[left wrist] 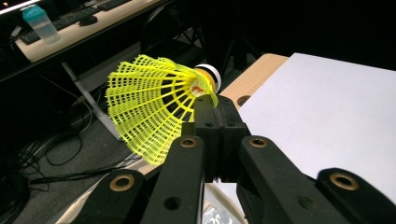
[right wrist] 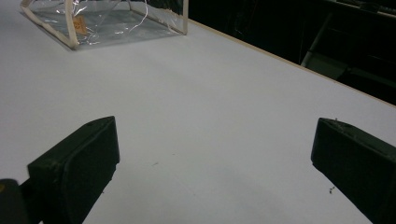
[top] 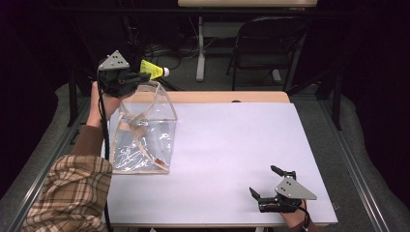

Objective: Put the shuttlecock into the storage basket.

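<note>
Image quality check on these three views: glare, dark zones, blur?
High view: surroundings nearly black, white table evenly lit, glare streaks on the clear bag. Left gripper view: yellow shuttlecock sharp and bright, background dim. Right gripper view: near jaws soft, bag glinting at top.

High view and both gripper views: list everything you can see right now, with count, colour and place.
Plastic mesh shuttlecock: one, yellow with white tip, clamped in the left tool.
Clear plastic pouch with cream trim: one, transparent, table's left side.
Table: one, white top with wooden edge.
Folding chair: one, black, beyond the table.
Bottle with teal lid: one, clear, on a far desk.
Left tool: black, shut on the shuttlecock above the pouch.
Right tool: black, open, resting at the table's near right.
</note>
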A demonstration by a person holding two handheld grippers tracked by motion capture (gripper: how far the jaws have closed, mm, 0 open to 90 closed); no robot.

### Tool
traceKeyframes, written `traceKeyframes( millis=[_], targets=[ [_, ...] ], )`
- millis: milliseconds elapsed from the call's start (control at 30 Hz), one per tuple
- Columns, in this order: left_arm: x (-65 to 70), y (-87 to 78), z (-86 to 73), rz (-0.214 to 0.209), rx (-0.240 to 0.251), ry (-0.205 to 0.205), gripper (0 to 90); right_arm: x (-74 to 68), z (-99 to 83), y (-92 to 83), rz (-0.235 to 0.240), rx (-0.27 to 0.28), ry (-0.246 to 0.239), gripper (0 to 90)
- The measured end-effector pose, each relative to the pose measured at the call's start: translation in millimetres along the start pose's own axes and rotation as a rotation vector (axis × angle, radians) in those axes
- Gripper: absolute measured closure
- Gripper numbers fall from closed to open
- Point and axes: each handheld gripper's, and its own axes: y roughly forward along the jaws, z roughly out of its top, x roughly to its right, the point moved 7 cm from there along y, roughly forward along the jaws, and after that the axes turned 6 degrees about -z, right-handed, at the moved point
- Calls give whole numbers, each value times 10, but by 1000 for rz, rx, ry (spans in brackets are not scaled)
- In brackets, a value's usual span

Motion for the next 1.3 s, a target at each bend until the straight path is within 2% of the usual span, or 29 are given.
traceKeyframes(
  millis=[733, 1300],
  targets=[
    [-160, -214, -145, 55, -2, -30, 899, 2, -1, 3, -1, -2, -5, 5],
    [-199, -209, -257, 62, -20, -45, 899, 3, 0, 1, -2, -2, -6, 5]
  ],
)
